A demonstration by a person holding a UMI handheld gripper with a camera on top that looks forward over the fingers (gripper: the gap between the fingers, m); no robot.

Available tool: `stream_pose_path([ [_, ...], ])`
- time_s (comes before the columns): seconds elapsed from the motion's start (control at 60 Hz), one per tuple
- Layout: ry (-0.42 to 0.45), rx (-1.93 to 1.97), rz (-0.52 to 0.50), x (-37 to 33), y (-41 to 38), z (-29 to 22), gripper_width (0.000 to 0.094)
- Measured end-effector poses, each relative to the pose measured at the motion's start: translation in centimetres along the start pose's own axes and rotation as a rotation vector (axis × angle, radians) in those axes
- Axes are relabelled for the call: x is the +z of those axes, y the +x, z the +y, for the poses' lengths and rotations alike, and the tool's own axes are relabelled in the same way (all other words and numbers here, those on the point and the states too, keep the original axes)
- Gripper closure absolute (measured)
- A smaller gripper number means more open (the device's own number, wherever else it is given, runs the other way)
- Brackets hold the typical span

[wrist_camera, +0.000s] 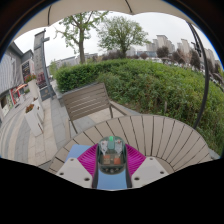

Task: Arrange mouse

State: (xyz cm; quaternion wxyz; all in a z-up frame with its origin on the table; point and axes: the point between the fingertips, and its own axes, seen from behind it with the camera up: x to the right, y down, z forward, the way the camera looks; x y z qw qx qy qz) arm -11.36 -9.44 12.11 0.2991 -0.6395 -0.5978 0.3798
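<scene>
A mouse (112,153) with a see-through shell and a small green light at its front end sits between my fingers. My gripper (112,150) is shut on it, with the pink pads (89,158) pressing on both of its sides. The mouse is over a round table of wooden slats (160,135), near its close edge. A blue surface (112,181) shows under the mouse's rear, between the fingers; I cannot tell what it is. The mouse's underside is hidden.
A wooden slatted bench (87,100) stands just beyond the table on the left. A green hedge (150,80) runs behind it, with trees (122,35) and buildings farther off. A paved walkway (25,125) lies to the left.
</scene>
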Motion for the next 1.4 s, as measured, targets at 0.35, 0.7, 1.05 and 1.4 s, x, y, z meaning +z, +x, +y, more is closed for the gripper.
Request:
stream_pose_path([
  [0.35, -0.116, -0.055, 0.116, 8.3, -5.8, 11.2, 0.0463],
  [0.7, -0.211, 0.013, 0.164, -6.4, -6.8, 8.7, 0.0082],
  [1.05, -0.293, 0.005, 0.201, -23.3, -7.7, 11.7, 0.0079],
  [1.4, -0.261, -0.022, 0.227, -24.0, -6.7, 10.4, 0.0083],
])
